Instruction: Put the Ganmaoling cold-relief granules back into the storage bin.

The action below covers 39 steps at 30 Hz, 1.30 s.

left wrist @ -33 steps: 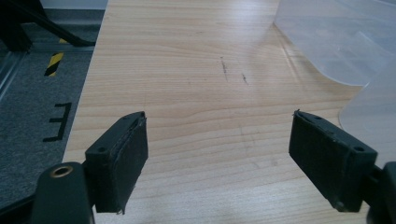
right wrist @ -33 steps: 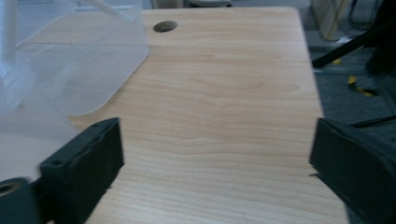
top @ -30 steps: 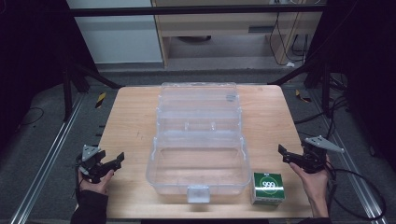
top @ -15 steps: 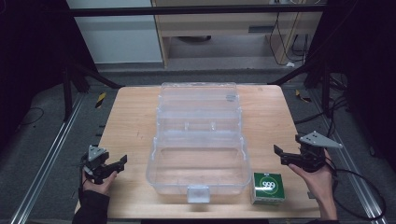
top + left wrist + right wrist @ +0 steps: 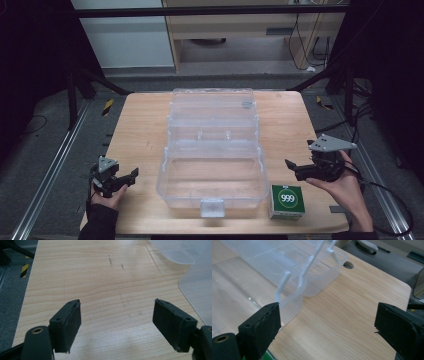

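An open clear plastic case (image 5: 212, 150) lies in the middle of the wooden table (image 5: 140, 130), its lid folded back toward the far side. A small green-and-white box marked 999 (image 5: 287, 201) stands at the case's front right corner. My left gripper (image 5: 131, 176) rests near the table's front left, open over bare wood (image 5: 115, 315). My right gripper (image 5: 299, 156) hovers above the table right of the case, just behind the green box. Its jaws have just been opening and stand wide, nothing between them (image 5: 327, 325). The clear case (image 5: 287, 272) sits ahead on its left.
The case's white latch tab (image 5: 212, 207) overhangs toward the front edge. Bare wood lies left and right of the case. Black frame posts (image 5: 75, 90) and metal rails flank the table. A hole (image 5: 348, 265) marks the tabletop beyond the case in the right gripper view.
My right gripper has risen off the table and shifted slightly toward the case. The left gripper has stayed in place.
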Motion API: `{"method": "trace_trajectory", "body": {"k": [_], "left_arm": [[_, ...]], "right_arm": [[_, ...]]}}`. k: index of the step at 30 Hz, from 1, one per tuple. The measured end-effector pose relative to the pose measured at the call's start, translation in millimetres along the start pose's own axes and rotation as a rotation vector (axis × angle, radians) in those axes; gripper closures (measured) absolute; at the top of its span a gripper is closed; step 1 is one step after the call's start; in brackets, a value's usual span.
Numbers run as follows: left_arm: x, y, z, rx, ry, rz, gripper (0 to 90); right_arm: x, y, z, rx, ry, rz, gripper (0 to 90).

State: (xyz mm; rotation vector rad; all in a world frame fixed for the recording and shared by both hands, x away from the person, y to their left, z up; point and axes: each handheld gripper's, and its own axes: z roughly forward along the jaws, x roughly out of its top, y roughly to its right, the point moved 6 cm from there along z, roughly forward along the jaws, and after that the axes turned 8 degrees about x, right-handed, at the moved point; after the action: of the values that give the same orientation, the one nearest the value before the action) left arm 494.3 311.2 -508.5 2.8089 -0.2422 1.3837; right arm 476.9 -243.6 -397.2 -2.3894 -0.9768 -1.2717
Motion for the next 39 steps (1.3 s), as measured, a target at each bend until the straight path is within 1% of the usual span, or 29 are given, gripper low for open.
{"method": "trace_trajectory", "body": {"k": [1, 2, 3, 4, 5, 8, 9, 12, 14, 16, 20, 21, 24, 29, 30, 31, 32, 35, 36, 39], "left_arm": [[-0.1, 0.1, 0.0, -0.001, -0.001, 0.000, 22.3], [-0.1, 0.1, 0.0, -0.001, -0.001, 0.000, 22.2], [-0.4, 0.2, 0.4, -0.002, -0.004, 0.001, 22.3], [-0.4, 0.2, 0.4, -0.002, -0.004, 0.001, 22.3], [-0.7, 0.2, 0.6, -0.003, -0.006, 0.002, 22.3], [-0.9, 1.0, 1.2, -0.003, -0.007, 0.006, 22.3], [-1.0, 1.3, 1.3, -0.003, -0.008, 0.008, 22.3], [-1.4, 1.9, 1.6, -0.004, -0.013, 0.014, 22.3], [-1.5, 2.2, 1.7, -0.005, -0.014, 0.015, 22.3], [-1.6, 2.5, 1.8, -0.006, -0.014, 0.018, 22.3], [-1.6, 3.2, 1.9, -0.010, -0.014, 0.020, 22.4], [-1.8, 3.5, 2.2, -0.011, -0.016, 0.022, 22.3], [-2.0, 4.0, 2.5, -0.011, -0.018, 0.027, 22.4], [-2.4, 5.0, 2.7, -0.014, -0.022, 0.035, 22.4], [-2.4, 5.0, 2.7, -0.014, -0.022, 0.035, 22.3], [-2.5, 5.3, 3.0, -0.014, -0.023, 0.035, 22.3], [-2.7, 5.6, 3.2, -0.015, -0.024, 0.037, 22.3], [-2.9, 6.0, 3.5, -0.017, -0.025, 0.039, 22.3], [-2.9, 6.0, 3.5, -0.017, -0.025, 0.039, 22.3], [-3.0, 6.2, 3.7, -0.016, -0.027, 0.042, 22.3]], "right_arm": [[1.2, -2.6, 0.0, 0.012, -0.013, -0.015, 6.6], [1.2, -2.6, 0.0, 0.012, -0.013, -0.015, 6.6], [3.0, -7.5, 0.0, 0.032, -0.043, -0.046, 6.3], [3.0, -7.5, 0.0, 0.032, -0.043, -0.046, 6.3], [3.4, -8.7, 0.1, 0.038, -0.052, -0.056, 6.1], [4.2, -15.7, 0.3, 0.064, -0.097, -0.093, 5.7], [4.2, -17.1, 0.1, 0.069, -0.105, -0.095, 5.6], [3.9, -21.7, -0.4, 0.088, -0.130, -0.122, 5.3], [4.8, -23.4, -1.2, 0.087, -0.132, -0.142, 5.3], [5.9, -23.9, -2.3, 0.093, -0.128, -0.142, 5.2], [6.4, -25.3, -4.0, 0.101, -0.145, -0.155, 4.9], [6.1, -27.0, -4.2, 0.112, -0.162, -0.171, 4.6], [4.4, -30.1, -3.1, 0.132, -0.187, -0.184, 4.4], [-2.1, -35.5, -0.3, 0.163, -0.242, -0.222, 4.2], [-2.1, -35.5, -0.3, 0.163, -0.242, -0.222, 4.2], [-5.6, -37.8, 0.5, 0.180, -0.266, -0.231, 4.1], [-7.1, -38.7, 0.9, 0.189, -0.275, -0.234, 4.1], [-11.1, -40.7, 1.7, 0.206, -0.298, -0.243, 3.7], [-11.1, -40.7, 1.7, 0.206, -0.298, -0.243, 3.7], [-17.5, -43.8, 3.5, 0.222, -0.330, -0.245, 2.8]]}}
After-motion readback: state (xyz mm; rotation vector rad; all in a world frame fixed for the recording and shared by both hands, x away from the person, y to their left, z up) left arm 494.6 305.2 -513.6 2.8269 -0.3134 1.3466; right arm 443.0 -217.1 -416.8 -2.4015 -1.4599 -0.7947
